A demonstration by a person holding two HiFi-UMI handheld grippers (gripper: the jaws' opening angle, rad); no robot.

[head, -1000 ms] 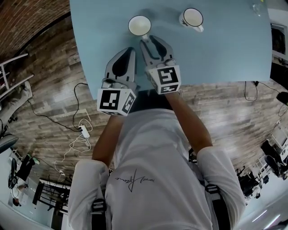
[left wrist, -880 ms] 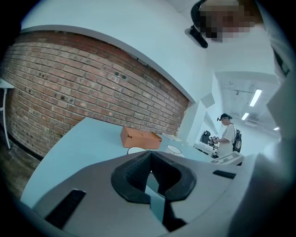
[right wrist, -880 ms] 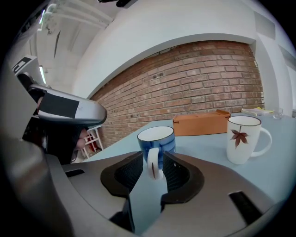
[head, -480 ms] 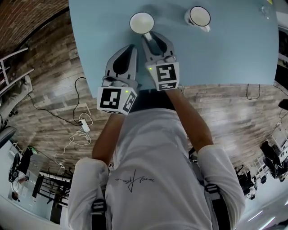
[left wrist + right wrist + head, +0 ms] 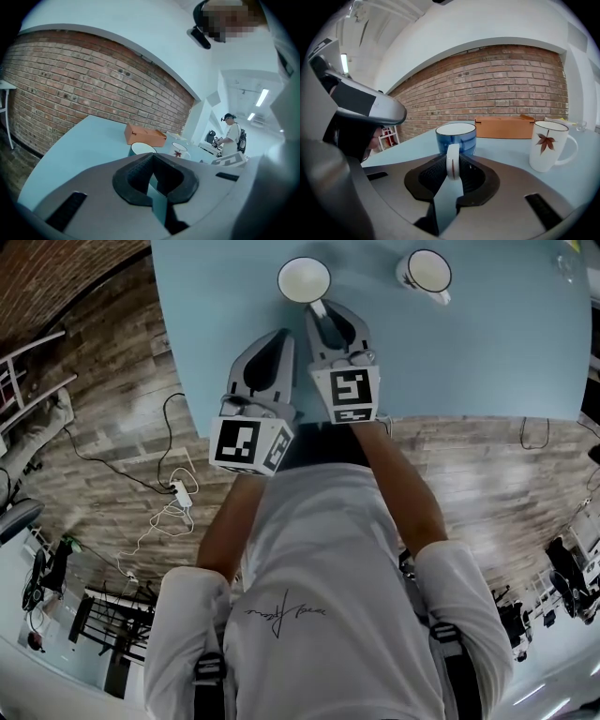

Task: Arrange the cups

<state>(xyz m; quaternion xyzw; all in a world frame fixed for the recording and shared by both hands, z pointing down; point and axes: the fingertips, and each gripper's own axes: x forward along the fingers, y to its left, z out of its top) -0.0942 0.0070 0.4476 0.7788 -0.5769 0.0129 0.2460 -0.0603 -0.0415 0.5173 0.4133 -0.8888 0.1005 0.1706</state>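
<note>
A blue cup (image 5: 304, 280) with a white inside stands near the far edge of the light-blue table (image 5: 487, 343). Its white handle (image 5: 453, 161) points toward me and sits between the jaws of my right gripper (image 5: 322, 313), which is shut on it. The cup's blue body (image 5: 456, 136) rises just past the jaws. A white mug with a red leaf (image 5: 546, 145) stands to the right of it (image 5: 424, 272), untouched. My left gripper (image 5: 277, 339) lies shut and empty beside the right one. From it the blue cup (image 5: 142, 149) shows ahead.
An orange cardboard box (image 5: 504, 126) lies behind the cups, by the brick wall. A clear glass (image 5: 567, 263) stands at the table's far right corner. The table's near edge runs under both grippers. Cables lie on the wooden floor (image 5: 173, 493). A person (image 5: 230, 136) stands far off.
The head view has shifted a little, so cups and grippers sit slightly higher and further right. The right gripper stays at the blue cup's handle. The left gripper keeps its place beside it.
</note>
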